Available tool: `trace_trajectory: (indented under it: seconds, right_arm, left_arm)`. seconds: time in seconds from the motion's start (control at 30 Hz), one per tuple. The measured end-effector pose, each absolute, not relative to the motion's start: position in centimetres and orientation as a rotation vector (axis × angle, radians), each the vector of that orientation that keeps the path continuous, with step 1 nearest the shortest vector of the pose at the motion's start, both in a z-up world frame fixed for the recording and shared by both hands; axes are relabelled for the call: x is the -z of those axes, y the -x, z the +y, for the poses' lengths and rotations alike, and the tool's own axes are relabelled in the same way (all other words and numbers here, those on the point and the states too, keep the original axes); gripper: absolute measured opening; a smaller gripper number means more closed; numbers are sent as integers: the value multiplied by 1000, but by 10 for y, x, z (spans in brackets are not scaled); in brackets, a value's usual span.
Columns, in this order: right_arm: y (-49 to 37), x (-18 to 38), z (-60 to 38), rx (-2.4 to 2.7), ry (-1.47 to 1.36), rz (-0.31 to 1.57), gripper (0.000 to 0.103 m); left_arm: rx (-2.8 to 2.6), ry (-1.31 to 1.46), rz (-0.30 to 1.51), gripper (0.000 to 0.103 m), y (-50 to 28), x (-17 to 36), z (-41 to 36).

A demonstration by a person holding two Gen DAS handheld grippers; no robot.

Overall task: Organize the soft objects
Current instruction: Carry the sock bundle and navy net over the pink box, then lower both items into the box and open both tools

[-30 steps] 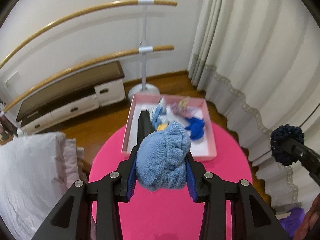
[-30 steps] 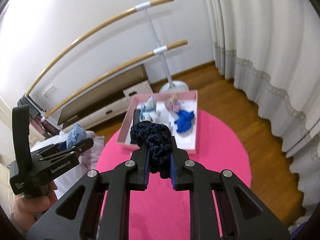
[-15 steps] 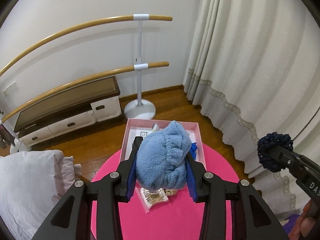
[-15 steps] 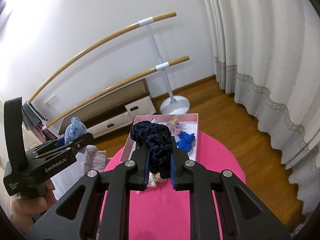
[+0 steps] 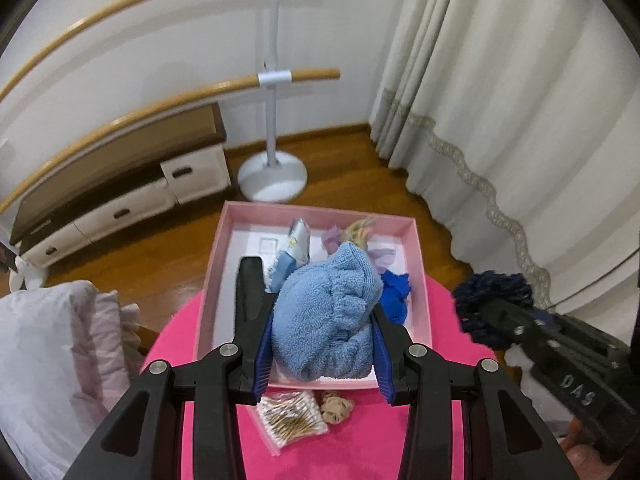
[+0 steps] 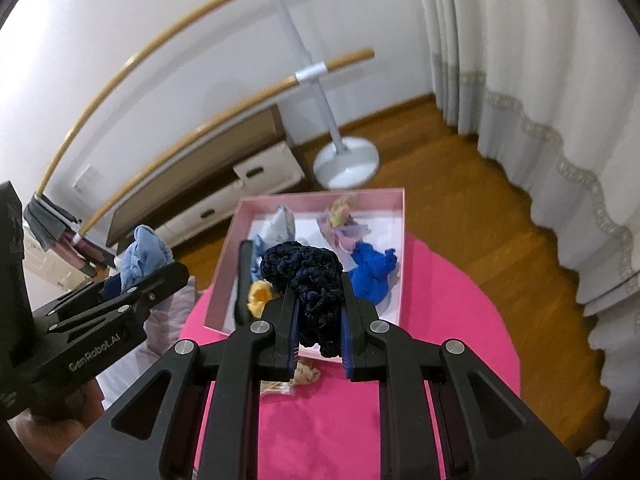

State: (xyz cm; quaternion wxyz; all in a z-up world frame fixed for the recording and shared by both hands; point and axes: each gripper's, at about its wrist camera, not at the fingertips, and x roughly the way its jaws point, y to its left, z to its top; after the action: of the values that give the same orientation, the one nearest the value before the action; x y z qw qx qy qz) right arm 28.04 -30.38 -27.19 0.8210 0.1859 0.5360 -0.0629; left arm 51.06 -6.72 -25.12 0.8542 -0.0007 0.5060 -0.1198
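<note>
My left gripper (image 5: pixel 322 354) is shut on a light blue terry cloth (image 5: pixel 328 316) and holds it above the near end of the pink box (image 5: pixel 423 280). It also shows in the right wrist view (image 6: pixel 144 264). My right gripper (image 6: pixel 320 332) is shut on a dark navy scrunchie (image 6: pixel 312 280), above the box's near edge; it shows at right in the left wrist view (image 5: pixel 494 304). The box (image 6: pixel 394 200) holds a royal blue cloth (image 6: pixel 372 272), a lilac-yellow scrunchie (image 6: pixel 344 224), a pale blue piece (image 6: pixel 280 224), a yellow piece (image 6: pixel 260 296) and a black bar (image 6: pixel 243 280).
The box sits on a round magenta table (image 6: pixel 460 320). A bag of cotton swabs (image 5: pixel 290 418) and a beige scrunchie (image 5: pixel 338 406) lie before the box. A pillow (image 5: pixel 48 360) is left, curtains (image 5: pixel 520 120) right, a ballet barre stand (image 5: pixel 274 168) and low cabinet (image 5: pixel 120 184) behind.
Both grippers, holding their items, pulled back and rose half a second ago, then came forward and lower toward the box. The swab bag and beige scrunchie came into view.
</note>
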Motion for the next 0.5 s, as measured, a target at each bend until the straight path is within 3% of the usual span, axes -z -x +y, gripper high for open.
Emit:
trace_trajectory:
  seconds: [0.5]
  right_arm:
    - [-300,379,-326,140,-491,1337,15]
  left_arm:
    - [281,-2,1271,39,-581,317,-101]
